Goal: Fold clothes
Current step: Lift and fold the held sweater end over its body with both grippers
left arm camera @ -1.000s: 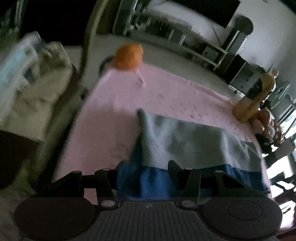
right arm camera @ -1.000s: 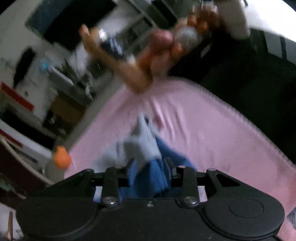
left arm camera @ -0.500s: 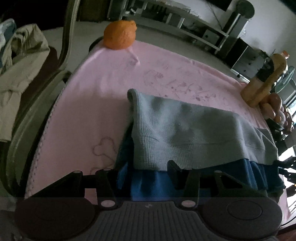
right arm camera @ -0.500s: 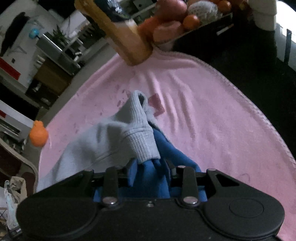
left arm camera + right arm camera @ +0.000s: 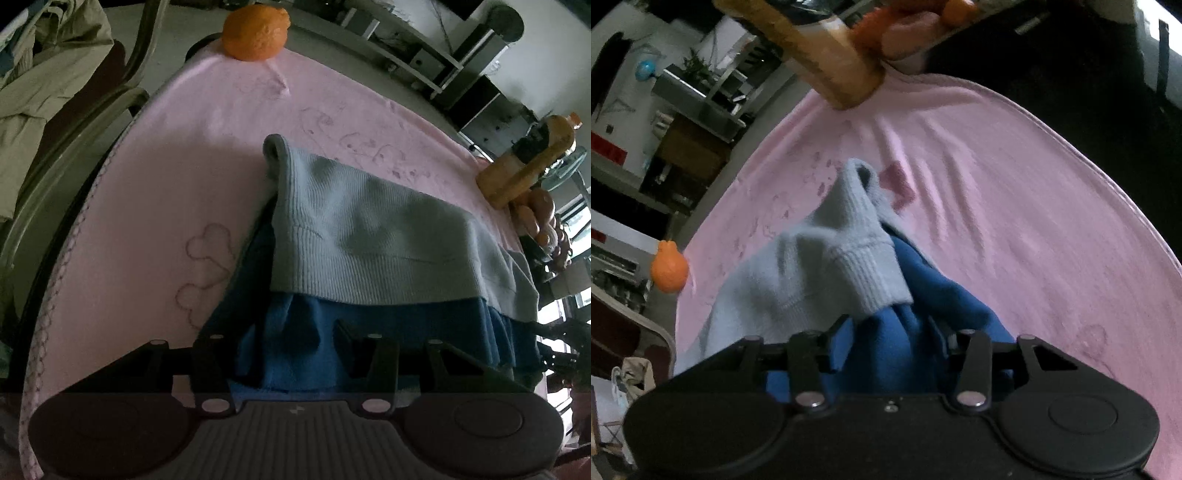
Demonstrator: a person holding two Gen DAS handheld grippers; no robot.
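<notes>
A garment with a blue body [image 5: 406, 325] and a folded-over grey ribbed part [image 5: 369, 229] lies across the pink cloth [image 5: 166, 184]. My left gripper [image 5: 284, 336] is at its near left edge, shut on a bunch of the blue fabric. In the right wrist view the grey cuff [image 5: 842, 258] drapes over the blue fabric [image 5: 934, 291]. My right gripper [image 5: 886, 328] has a fold of that blue fabric filling the gap between its jaws, which are opening. The right gripper's far-off tips [image 5: 554, 354] show at the garment's right end.
An orange round object [image 5: 255, 33] sits at the pink cloth's far left corner. A tan bottle [image 5: 524, 162] and piled fruit [image 5: 539, 214] stand at the far right. A chair with beige clothes [image 5: 37, 74] is left of the table. Dark floor lies beyond the cloth's right edge [image 5: 1108, 177].
Both grippers have sunk toward the pink cloth with the garment, which now lies spread lower. The right jaws stand slightly wider around the blue fabric.
</notes>
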